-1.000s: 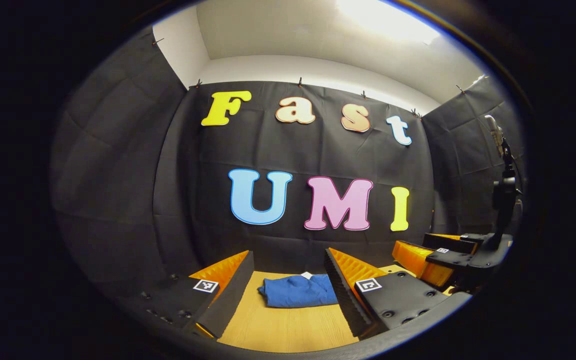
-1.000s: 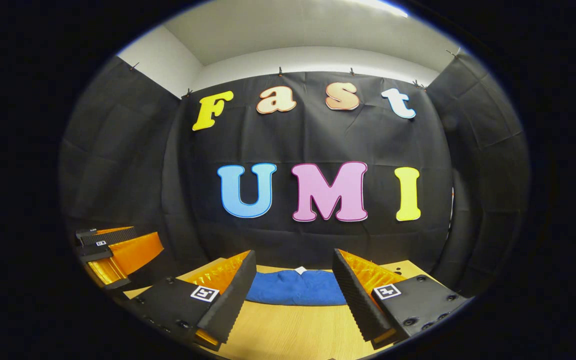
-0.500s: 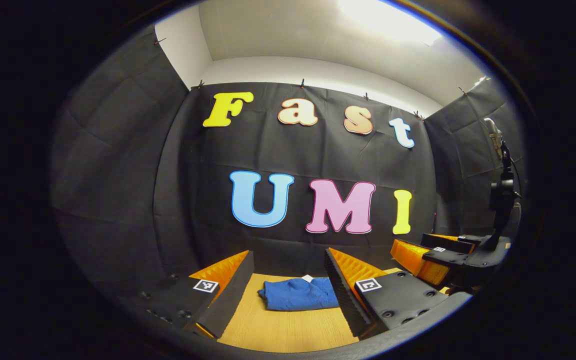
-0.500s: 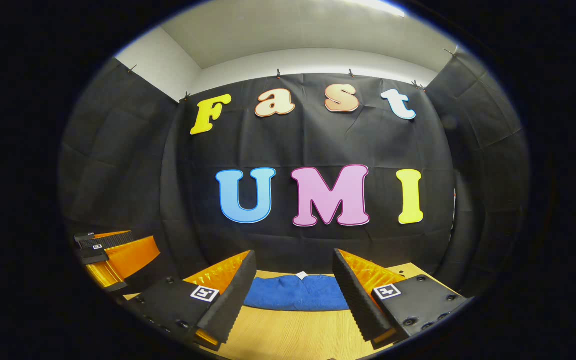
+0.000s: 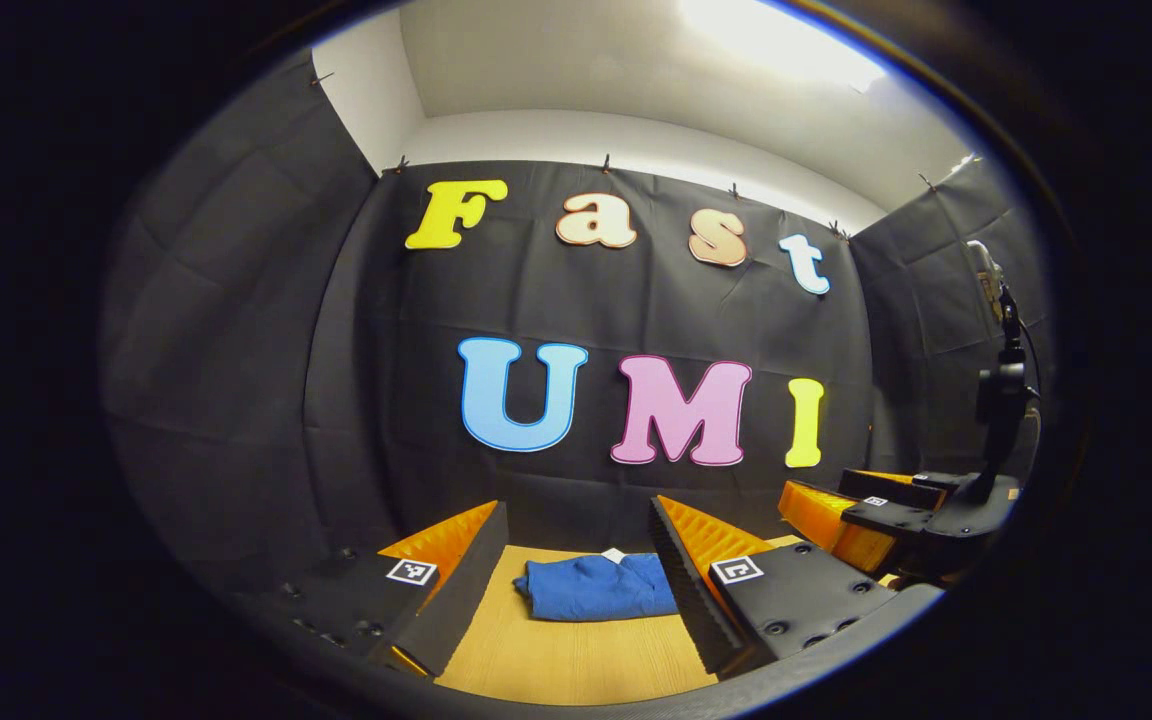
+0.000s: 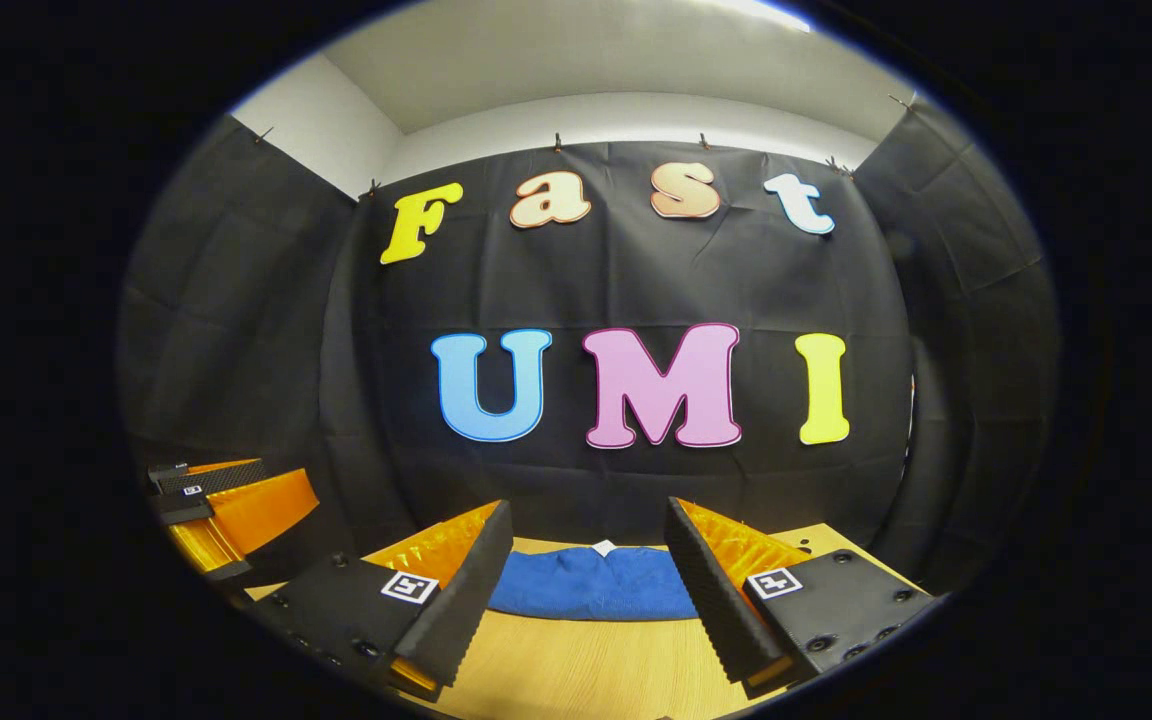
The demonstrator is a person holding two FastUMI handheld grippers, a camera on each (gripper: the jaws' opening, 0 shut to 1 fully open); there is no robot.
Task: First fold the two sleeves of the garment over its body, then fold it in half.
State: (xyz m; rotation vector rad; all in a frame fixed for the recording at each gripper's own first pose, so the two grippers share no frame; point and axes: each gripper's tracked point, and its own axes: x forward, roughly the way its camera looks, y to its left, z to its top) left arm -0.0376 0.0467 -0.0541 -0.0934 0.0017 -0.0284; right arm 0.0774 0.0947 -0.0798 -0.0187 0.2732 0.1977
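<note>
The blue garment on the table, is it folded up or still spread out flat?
Folded. The blue garment lies on the wooden table as a compact bundle with rounded, doubled edges, and no sleeves stick out.

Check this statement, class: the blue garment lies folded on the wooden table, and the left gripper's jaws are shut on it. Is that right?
Not quite. The blue garment does lie folded on the wooden table, but the left gripper is not shut on it: its jaws stand wide open, held short of the cloth. The left gripper view shows this.
</note>
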